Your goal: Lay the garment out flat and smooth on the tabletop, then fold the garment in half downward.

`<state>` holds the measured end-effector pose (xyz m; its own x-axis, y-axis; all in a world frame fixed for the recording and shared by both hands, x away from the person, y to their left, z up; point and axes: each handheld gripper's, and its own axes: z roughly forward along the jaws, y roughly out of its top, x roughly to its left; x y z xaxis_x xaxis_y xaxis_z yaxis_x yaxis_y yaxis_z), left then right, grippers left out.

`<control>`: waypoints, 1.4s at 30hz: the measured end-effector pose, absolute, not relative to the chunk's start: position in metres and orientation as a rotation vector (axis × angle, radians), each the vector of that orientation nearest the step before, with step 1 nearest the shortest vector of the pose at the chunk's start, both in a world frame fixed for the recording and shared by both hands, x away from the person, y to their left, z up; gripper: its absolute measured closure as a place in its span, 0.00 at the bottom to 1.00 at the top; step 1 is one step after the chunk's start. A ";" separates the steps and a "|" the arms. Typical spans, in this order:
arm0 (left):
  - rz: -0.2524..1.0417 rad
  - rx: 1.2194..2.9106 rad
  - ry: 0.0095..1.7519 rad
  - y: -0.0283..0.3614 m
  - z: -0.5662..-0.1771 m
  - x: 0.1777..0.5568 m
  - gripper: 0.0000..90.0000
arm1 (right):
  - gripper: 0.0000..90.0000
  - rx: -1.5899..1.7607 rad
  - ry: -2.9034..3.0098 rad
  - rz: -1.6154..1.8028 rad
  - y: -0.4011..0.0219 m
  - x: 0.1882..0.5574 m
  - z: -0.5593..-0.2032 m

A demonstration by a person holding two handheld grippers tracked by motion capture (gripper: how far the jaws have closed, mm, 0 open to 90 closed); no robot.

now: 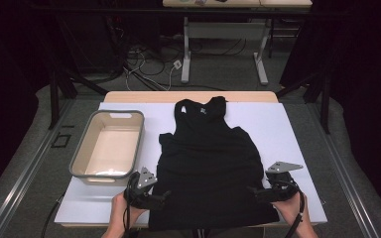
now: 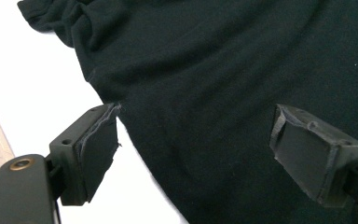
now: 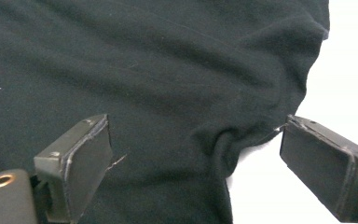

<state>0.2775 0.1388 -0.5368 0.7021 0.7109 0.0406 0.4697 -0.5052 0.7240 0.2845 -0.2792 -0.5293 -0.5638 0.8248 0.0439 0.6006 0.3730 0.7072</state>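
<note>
Left gripper [image 1: 159, 196] and right gripper [image 1: 254, 192] both released, jaws standing wide apart, nothing pinched between the pads. Each held in a person's hand at the near edge of the table, one at either lower side of a black tank top [image 1: 208, 163].

Tank top spread flat on a white table cover [image 1: 287, 129], neckline and straps pointing away toward the far edge, hem nearest the person and hanging slightly over the near edge. Long axis running straight from near to far, roughly midway between the two grippers.

Seen from the left gripper view: tank top's side edge [image 2: 121, 109] passing between the open jaws, one pad resting just at the fabric's border over bare white cover, the other pad over black cloth. Seen from the right gripper view: same arrangement mirrored, with a small fold bunched up at the garment's side edge [image 3: 223, 140] between the open jaws.

Garment therefore lying inward from each gripper, toward the middle of the table; both grippers about equally close to their own side of the hem.

Empty grey plastic bin [image 1: 90, 148] standing on the cover just left of the tank top, just beyond the left gripper, well apart from the right one.
</note>
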 end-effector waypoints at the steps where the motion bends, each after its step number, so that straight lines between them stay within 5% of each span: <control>1: 0.434 2.199 0.893 0.139 -0.537 0.278 0.18 | 0.10 1.250 2.318 0.991 -0.279 0.285 -0.529; 24: 0.507 2.180 0.874 0.131 -0.535 0.282 0.16 | 0.07 1.225 2.338 0.986 -0.273 0.293 -0.530; 42: 0.513 2.149 0.962 0.101 -0.530 0.340 0.22 | 0.31 1.263 2.272 0.945 -0.264 0.349 -0.518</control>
